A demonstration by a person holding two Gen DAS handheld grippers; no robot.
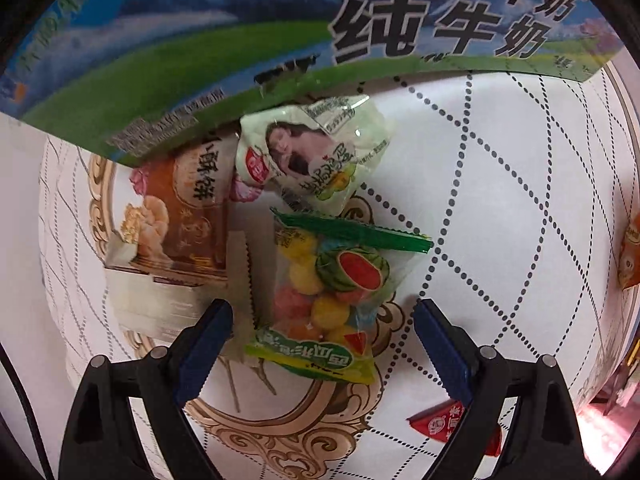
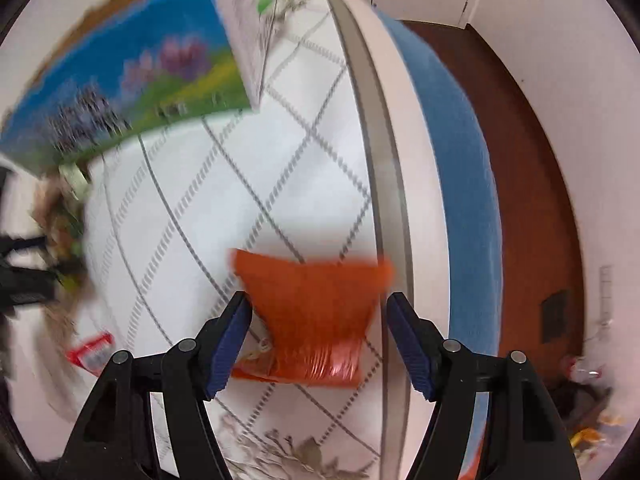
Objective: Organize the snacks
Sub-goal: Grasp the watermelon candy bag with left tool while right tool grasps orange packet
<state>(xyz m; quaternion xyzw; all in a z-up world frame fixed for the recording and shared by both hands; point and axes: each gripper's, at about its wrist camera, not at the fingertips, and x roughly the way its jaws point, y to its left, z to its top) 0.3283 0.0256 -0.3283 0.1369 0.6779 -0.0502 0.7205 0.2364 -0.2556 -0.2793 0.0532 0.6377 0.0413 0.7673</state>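
Note:
In the left wrist view, my left gripper (image 1: pixel 322 320) is open around the near end of a clear candy bag with a watermelon picture (image 1: pixel 332 292). A pale green snack packet (image 1: pixel 316 152) and a brown pastry box (image 1: pixel 172 232) lie just beyond, against a blue-green milk carton box (image 1: pixel 200 40). In the right wrist view, my right gripper (image 2: pixel 318 312) is open, its fingers on either side of an orange snack packet (image 2: pixel 312 320) lying on the table near its edge. The view is blurred.
A red packet (image 1: pixel 456 424) lies near right of the left gripper, and shows in the right wrist view (image 2: pixel 90 352). An orange packet (image 1: pixel 630 256) is at the far right. The table edge (image 2: pixel 388 184) runs beside the orange packet, brown floor (image 2: pixel 532 200) beyond. The milk carton box (image 2: pixel 132 88) stands at left.

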